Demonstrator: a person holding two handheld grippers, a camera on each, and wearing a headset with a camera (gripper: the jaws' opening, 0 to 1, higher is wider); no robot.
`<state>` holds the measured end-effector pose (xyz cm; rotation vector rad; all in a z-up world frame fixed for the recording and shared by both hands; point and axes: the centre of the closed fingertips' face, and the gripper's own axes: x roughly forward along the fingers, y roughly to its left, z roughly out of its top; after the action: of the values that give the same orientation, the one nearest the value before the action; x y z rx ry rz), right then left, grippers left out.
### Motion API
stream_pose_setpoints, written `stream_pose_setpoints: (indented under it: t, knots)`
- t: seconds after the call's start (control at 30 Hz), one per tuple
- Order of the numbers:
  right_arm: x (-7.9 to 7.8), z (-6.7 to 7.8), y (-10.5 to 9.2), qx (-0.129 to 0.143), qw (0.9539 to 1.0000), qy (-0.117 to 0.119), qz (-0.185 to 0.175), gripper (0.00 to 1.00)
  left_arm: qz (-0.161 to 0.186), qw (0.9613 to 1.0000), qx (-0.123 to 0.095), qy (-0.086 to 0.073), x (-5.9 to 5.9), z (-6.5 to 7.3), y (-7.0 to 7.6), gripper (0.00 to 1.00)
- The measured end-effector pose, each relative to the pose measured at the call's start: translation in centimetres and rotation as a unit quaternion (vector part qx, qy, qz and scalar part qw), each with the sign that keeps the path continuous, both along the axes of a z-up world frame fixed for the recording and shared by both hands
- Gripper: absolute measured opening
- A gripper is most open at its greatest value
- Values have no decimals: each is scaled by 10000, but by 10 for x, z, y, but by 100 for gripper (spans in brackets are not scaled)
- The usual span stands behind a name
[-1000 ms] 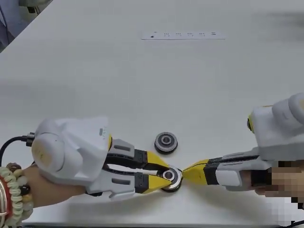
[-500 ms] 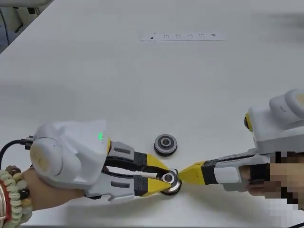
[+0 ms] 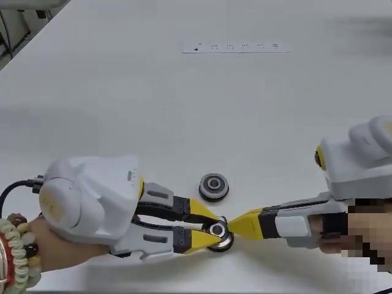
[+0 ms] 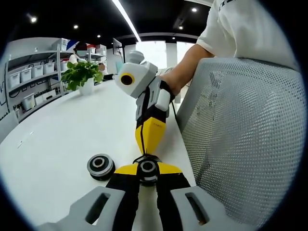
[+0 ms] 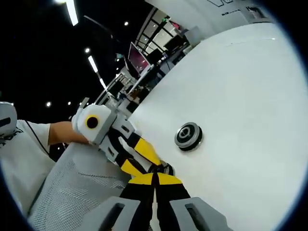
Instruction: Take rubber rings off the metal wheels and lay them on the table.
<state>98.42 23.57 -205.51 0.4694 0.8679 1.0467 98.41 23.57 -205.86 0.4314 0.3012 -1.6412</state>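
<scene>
My left gripper (image 3: 215, 230) is shut on a metal wheel (image 3: 218, 232) with a black rubber ring, close to the table's near edge. In the left gripper view that wheel (image 4: 147, 168) sits between my yellow jaws. My right gripper (image 3: 230, 225) comes in from the right. Its jaws are closed together and pinch the ring at the wheel's rim (image 4: 146, 155). In the right gripper view its tips (image 5: 155, 174) meet the left gripper (image 5: 129, 144) head-on. A second wheel (image 3: 214, 184) (image 4: 101, 166) (image 5: 187, 135), ring still on, lies flat just beyond.
A white power strip (image 3: 236, 46) lies far back on the white table (image 3: 184, 110). A grey mesh chair back (image 4: 240, 134) stands right at the table's near edge. A potted plant (image 4: 82, 74) stands at the table's far end.
Almost nothing has changed. Both grippers stay locked on the same wheel, and the right gripper's tips have edged slightly closer against it.
</scene>
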Motion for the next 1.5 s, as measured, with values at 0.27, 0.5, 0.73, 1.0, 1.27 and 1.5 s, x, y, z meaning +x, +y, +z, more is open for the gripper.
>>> stream_pose_setpoints:
  t: [0.27, 0.5, 0.73, 1.0, 1.27, 1.5]
  knots:
    - [0, 0, -1, 70, 10000, 15, -40, 0, -6, 10000, 9, -15, 0, 0, 0, 7]
    - [0, 2, 1, 110, 9999, -24, 18, 0, -12, 10000, 18, -22, 0, 0, 0, 7]
    - [4, 12, 2, 164, 9996, -224, 84, 0, 10, 10000, 19, -1, 0, 0, 0, 7]
    - [3, -5, -6, -102, 9999, -128, -3, 0, -20, 10000, 34, -48, 0, 0, -1, 7]
    - [1, -4, -4, -167, 9998, -140, 48, 0, -95, 9995, 293, 31, 0, 0, -2, 7]
    - [2, -2, -4, -184, 9997, -173, 32, 0, -152, 9992, 352, 109, -1, 7, 3, 13]
